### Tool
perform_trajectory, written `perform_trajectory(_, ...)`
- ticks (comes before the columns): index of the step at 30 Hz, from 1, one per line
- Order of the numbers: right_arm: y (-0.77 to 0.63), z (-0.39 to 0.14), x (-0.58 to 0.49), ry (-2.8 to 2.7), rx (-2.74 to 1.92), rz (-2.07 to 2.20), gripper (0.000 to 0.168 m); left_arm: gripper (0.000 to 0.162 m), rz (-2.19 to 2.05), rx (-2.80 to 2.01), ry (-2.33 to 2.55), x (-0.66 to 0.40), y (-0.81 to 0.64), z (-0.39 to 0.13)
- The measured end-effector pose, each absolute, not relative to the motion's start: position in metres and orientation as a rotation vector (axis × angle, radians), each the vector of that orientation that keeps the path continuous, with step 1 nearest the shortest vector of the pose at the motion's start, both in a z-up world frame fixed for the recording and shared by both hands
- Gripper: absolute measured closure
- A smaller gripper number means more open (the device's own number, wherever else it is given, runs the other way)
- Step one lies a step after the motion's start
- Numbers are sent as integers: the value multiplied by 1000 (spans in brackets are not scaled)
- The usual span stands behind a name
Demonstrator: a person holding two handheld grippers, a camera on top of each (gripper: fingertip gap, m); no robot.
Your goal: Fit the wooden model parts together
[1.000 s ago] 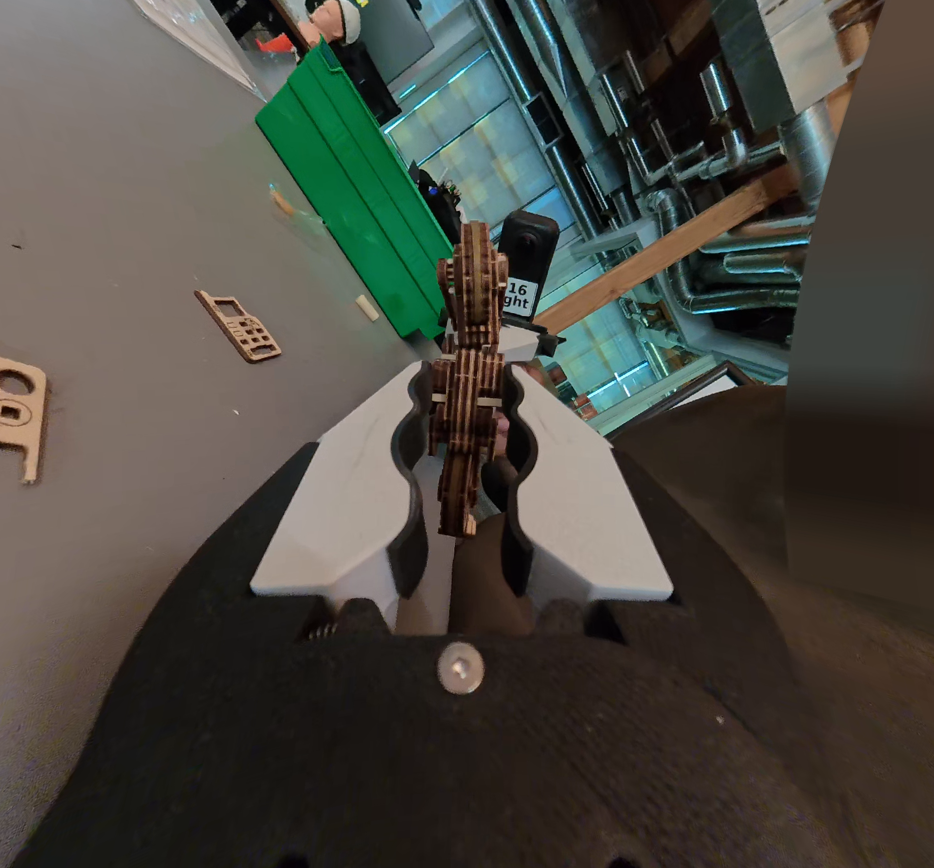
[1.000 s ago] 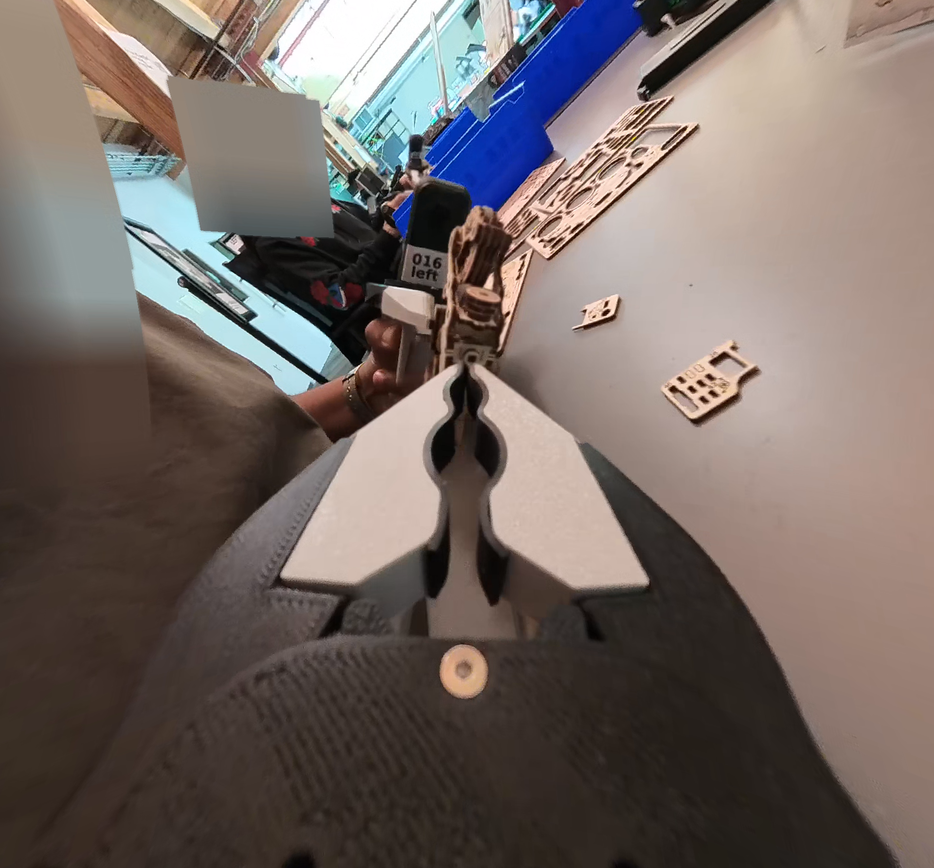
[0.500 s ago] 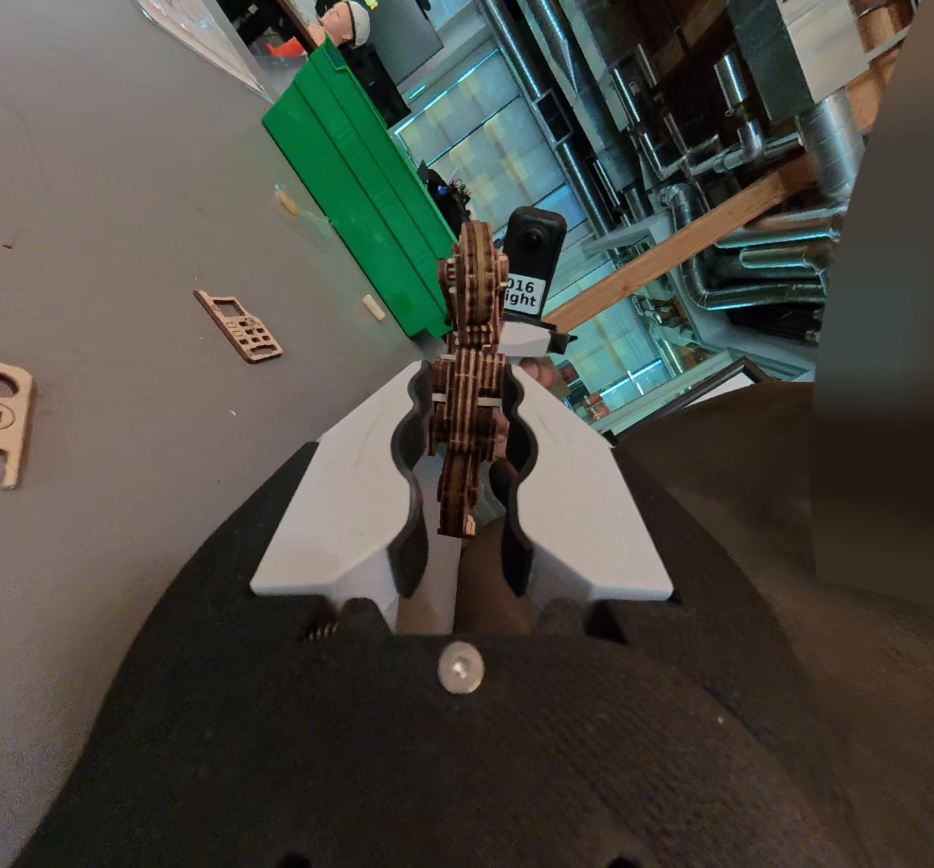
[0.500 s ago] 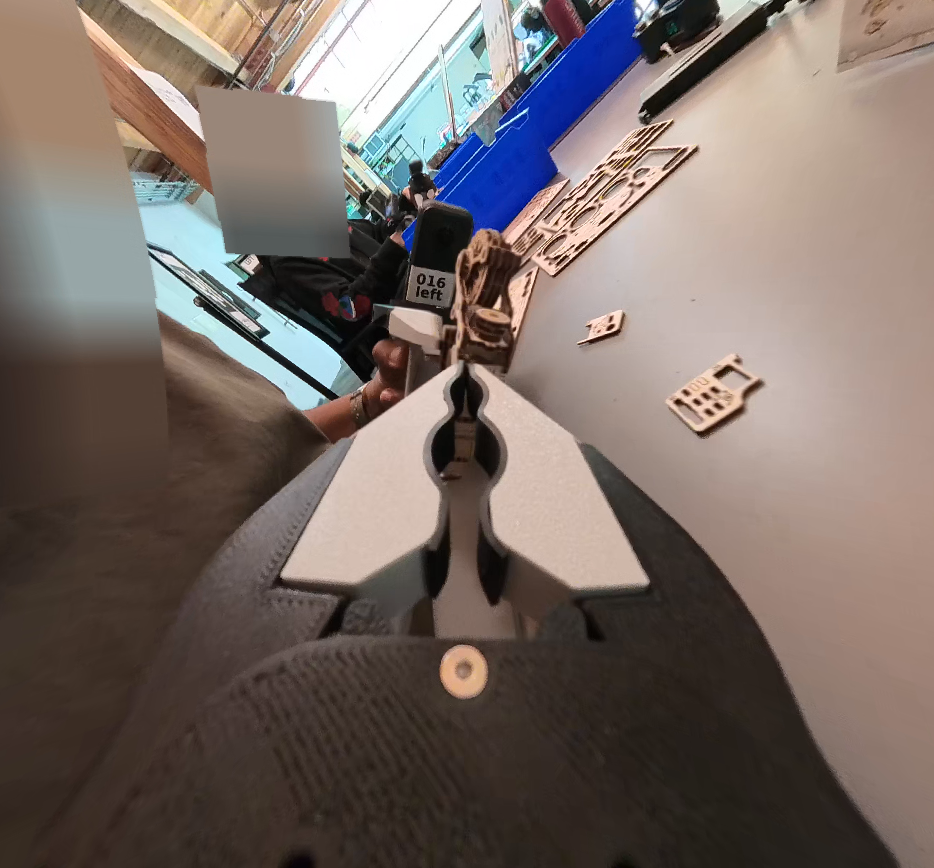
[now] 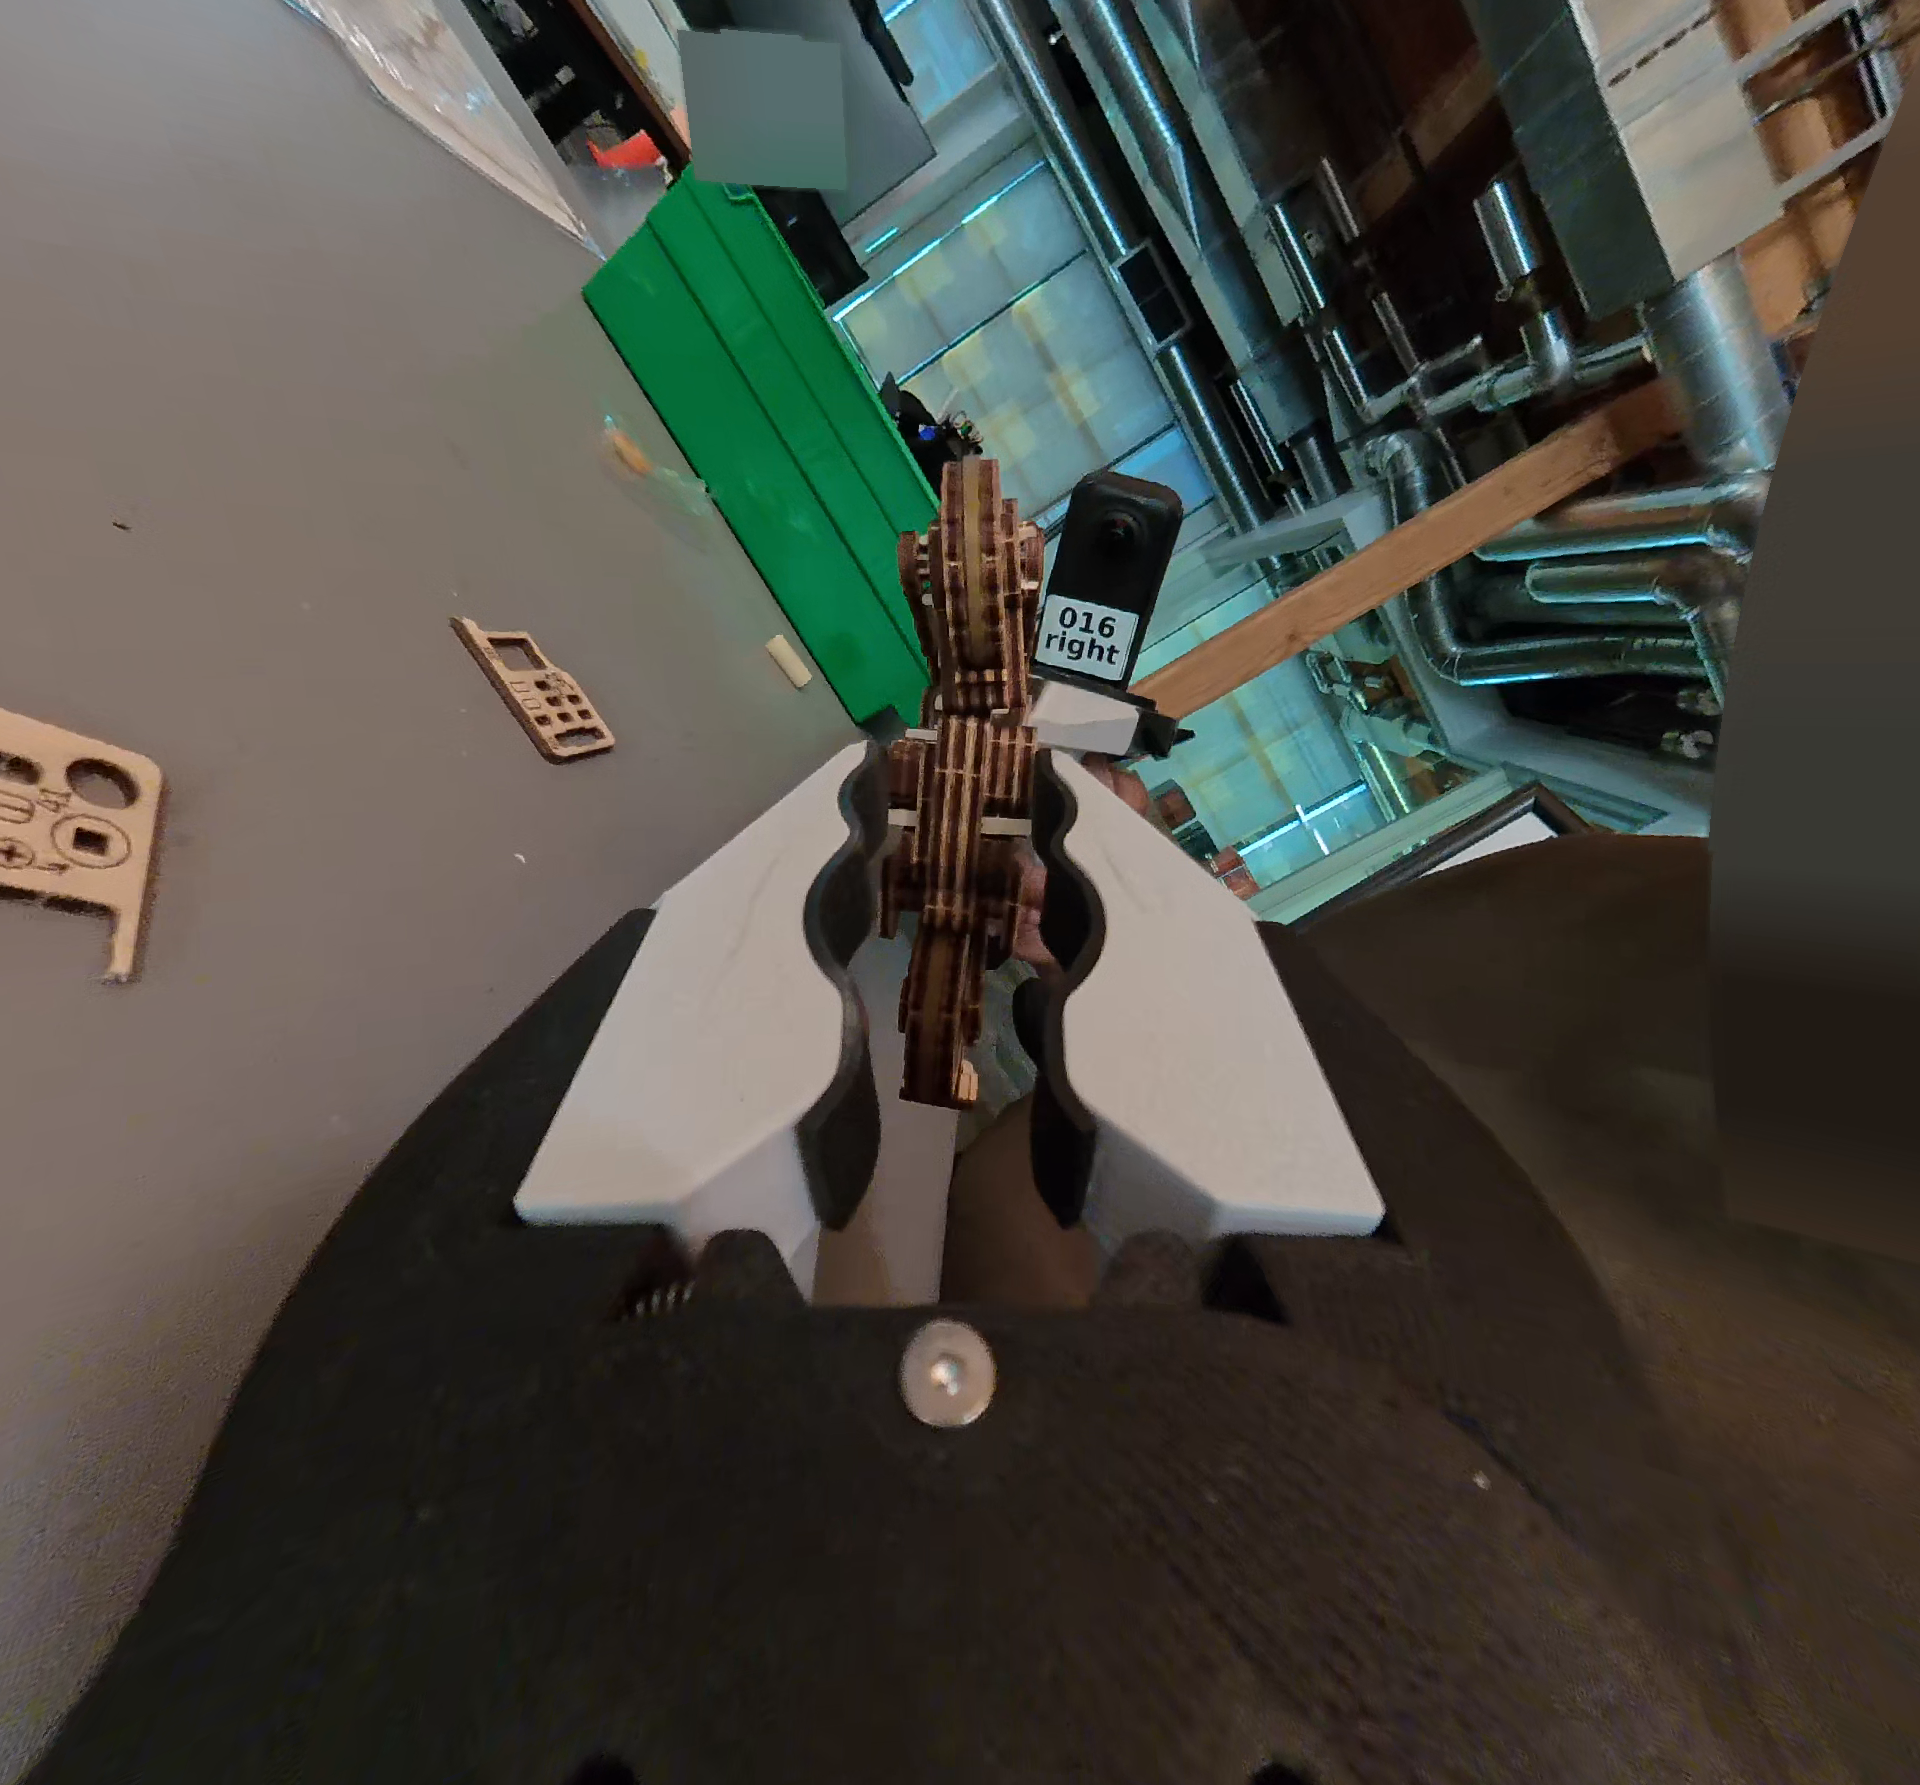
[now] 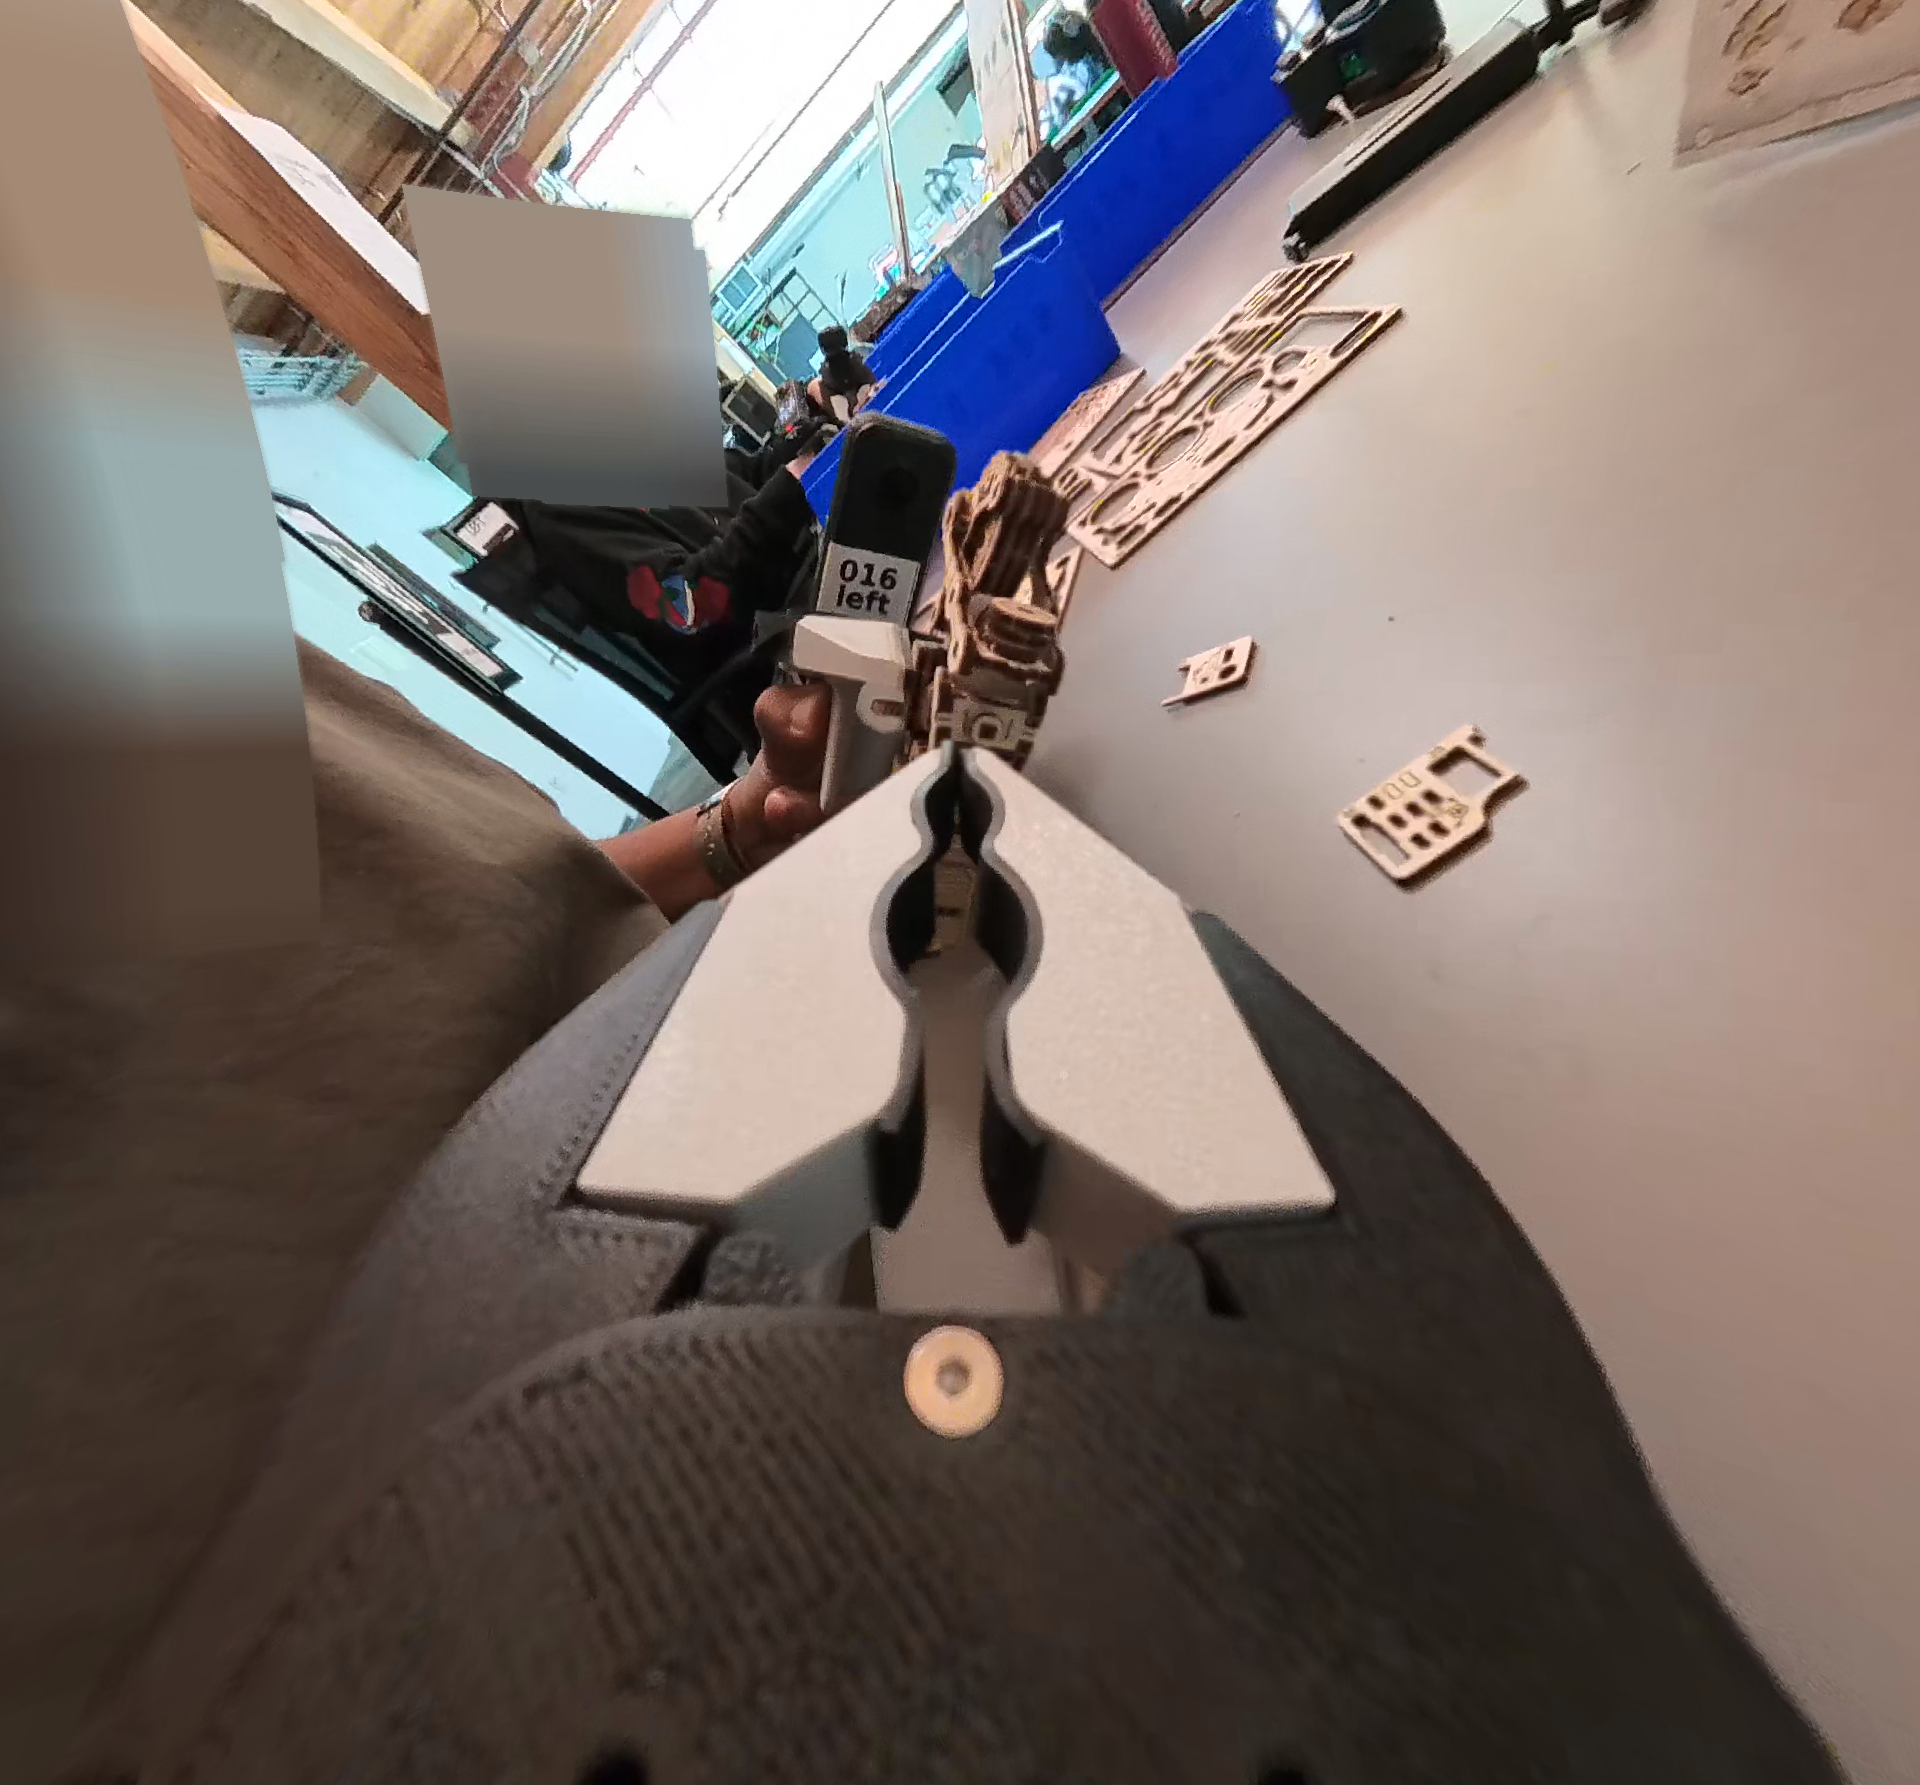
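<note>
Where the left wrist view looks along its own fingers: left hand-held gripper (image 5: 954, 862) clamped on the layered wooden model (image 5: 961, 800), held edge-on, clear of the grey tabletop (image 5: 260, 447); right hand-held gripper (image 5: 1091, 717) just behind the model, mostly hidden; loose punched offcut (image 5: 535, 691) and a larger scrap (image 5: 78, 836) lying on the tabletop, well apart from the grip. In the right wrist view: right hand-held gripper (image 6: 958, 767) nearly together, pinching a thin wooden piece (image 6: 954, 894) glimpsed between the jaws, tip touching or just short of the model (image 6: 992, 623); left hand-held gripper (image 6: 902, 707) beside it; part sheets (image 6: 1205, 416) and small offcuts (image 6: 1429, 805) beyond. Likely faults: tab misaligned with its slot, snapping thin plywood; push off-axis, twisting the model in its clamp.
</note>
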State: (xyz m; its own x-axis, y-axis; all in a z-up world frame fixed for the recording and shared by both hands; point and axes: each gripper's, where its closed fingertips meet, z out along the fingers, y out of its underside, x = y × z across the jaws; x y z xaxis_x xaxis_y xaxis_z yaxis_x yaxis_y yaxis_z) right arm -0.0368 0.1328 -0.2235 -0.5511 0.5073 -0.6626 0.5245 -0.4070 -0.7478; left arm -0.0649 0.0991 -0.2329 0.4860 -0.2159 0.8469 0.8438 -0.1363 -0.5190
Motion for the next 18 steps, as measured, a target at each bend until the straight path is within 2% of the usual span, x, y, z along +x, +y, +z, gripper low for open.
perform_trajectory(18,133,-223,-40,1659,1492,-2180,168,138,-1047,-1422,-554,-56,101,-231)
